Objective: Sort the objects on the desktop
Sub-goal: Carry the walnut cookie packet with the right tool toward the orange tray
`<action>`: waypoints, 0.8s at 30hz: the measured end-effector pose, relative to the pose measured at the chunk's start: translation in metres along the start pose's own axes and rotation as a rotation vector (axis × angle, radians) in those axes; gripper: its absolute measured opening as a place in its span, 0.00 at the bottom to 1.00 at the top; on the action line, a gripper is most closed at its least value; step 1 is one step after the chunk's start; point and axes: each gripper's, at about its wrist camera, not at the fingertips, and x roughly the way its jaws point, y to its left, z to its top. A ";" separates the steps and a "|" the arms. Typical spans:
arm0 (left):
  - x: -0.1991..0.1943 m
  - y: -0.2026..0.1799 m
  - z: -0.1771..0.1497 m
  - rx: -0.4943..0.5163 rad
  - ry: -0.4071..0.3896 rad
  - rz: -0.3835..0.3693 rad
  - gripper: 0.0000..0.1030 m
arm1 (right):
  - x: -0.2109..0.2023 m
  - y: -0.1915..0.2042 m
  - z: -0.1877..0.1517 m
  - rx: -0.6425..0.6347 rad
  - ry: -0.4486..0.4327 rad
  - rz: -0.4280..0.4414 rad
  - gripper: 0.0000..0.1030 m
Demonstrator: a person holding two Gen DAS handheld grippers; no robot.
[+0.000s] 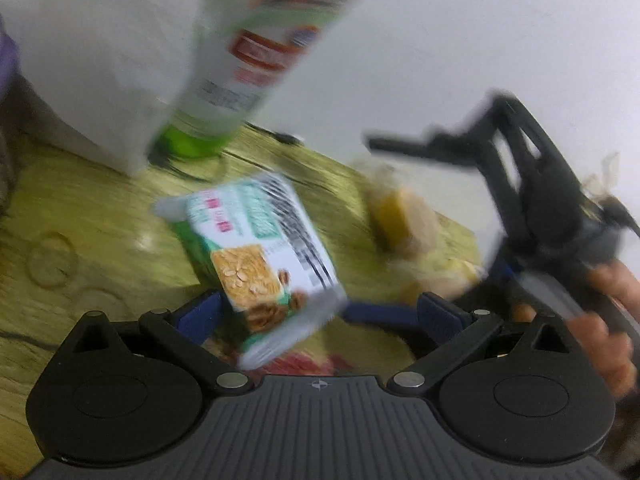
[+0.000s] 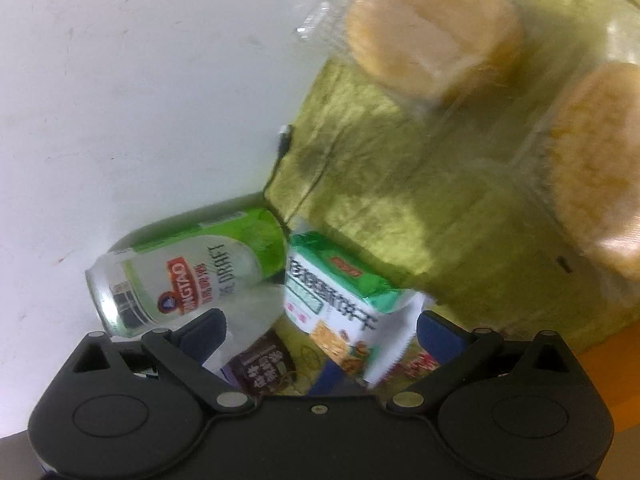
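A green and white biscuit packet (image 1: 260, 264) lies tilted between the blue fingers of my left gripper (image 1: 318, 312), which is open. Its lower edge sits close to the left finger, and blur hides whether they touch. In the right wrist view the same packet (image 2: 340, 312) sits between the fingers of my right gripper (image 2: 322, 330), also open. A green and white beer can (image 1: 256, 60) stands behind the packet, also seen as the can (image 2: 188, 276). A hand (image 1: 608, 320) holds the right gripper's black frame (image 1: 532, 184) at the right.
Two buns in clear wrappers (image 2: 432, 28) (image 2: 592, 168) lie on the yellowish wooden table (image 1: 80, 220). A dark purple packet (image 2: 260, 368) and a red packet (image 1: 296, 364) lie near the gripper bases. A white box (image 1: 100, 80) stands at the back left, with a white wall (image 2: 140, 100) behind.
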 end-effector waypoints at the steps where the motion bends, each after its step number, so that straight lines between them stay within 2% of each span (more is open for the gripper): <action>1: 0.000 -0.003 -0.002 0.015 0.017 -0.025 1.00 | -0.001 0.002 0.000 -0.008 -0.007 0.009 1.00; 3: -0.002 -0.008 -0.005 0.056 0.032 -0.045 1.00 | -0.007 0.008 0.001 -0.028 -0.035 0.010 1.00; 5: -0.011 -0.010 -0.004 0.087 -0.002 -0.024 1.00 | -0.013 0.013 0.001 -0.051 -0.060 -0.003 1.00; 10: -0.022 -0.003 0.008 0.046 -0.155 0.036 1.00 | -0.017 0.016 0.002 -0.086 -0.065 -0.047 1.00; 13: -0.018 0.004 0.021 0.024 -0.189 0.094 1.00 | -0.011 0.011 0.002 -0.078 -0.047 -0.067 1.00; 16: -0.001 0.012 0.022 -0.002 -0.141 0.114 1.00 | 0.002 0.010 0.002 -0.071 -0.023 -0.073 1.00; 24: 0.003 0.004 0.007 0.066 -0.030 0.078 1.00 | 0.013 0.016 0.007 -0.115 -0.006 -0.037 1.00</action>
